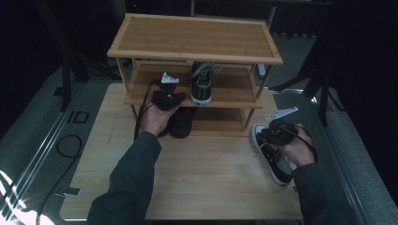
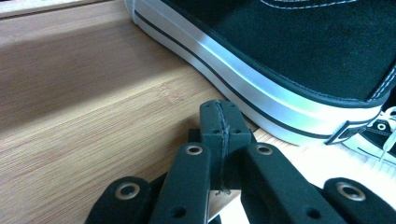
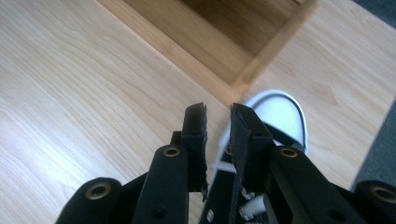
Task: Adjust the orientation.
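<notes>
Right now the right gripper hovers over a black sneaker at the table's right edge — jaws slightly apart, nothing clamped. Left gripper, jaws fully closed and empty, rests on the rack's middle shelf beside another sneaker. A dark shoe below is half hidden by the hand.
</notes>
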The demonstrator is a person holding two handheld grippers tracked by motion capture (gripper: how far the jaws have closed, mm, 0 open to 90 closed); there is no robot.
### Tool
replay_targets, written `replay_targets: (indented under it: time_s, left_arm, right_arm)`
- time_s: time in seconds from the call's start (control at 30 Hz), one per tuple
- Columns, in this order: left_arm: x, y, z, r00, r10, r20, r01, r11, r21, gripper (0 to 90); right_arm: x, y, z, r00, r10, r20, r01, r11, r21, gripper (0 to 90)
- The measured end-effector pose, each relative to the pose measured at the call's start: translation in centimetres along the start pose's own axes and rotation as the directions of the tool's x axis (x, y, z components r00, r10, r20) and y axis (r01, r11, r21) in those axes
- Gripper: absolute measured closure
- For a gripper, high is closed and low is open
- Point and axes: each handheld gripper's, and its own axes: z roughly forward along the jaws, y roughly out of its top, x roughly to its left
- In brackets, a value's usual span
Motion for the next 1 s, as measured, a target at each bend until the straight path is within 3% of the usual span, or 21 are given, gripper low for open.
replay_targets:
  time_s: [0.2, 0.7, 1.0]
  left_arm:
    - [0.0, 0.0, 0.0, 1.0, 0.0, -0.001, 0.0, 1.0, 0.0, 90.0]
    - [0.0, 0.0, 0.0, 1.0, -0.005, 0.001, 0.005, 1.0, -0.003, 90.0]
    - [0.0, 0.0, 0.0, 1.0, -0.004, 0.001, 0.004, 1.0, -0.003, 90.0]
  right_arm:
    - [-1.0, -1.8, -0.3, 0.9993, 0.034, 0.016, -0.034, 0.999, 0.021, 77.1]
    - [-1.8, -6.2, -0.4, 0.9941, 0.1, 0.041, -0.103, 0.992, 0.075, 82.9]
    - [-2.7, -7.2, -1.0, 0.9889, 0.137, 0.058, -0.141, 0.988, 0.07, 83.0]
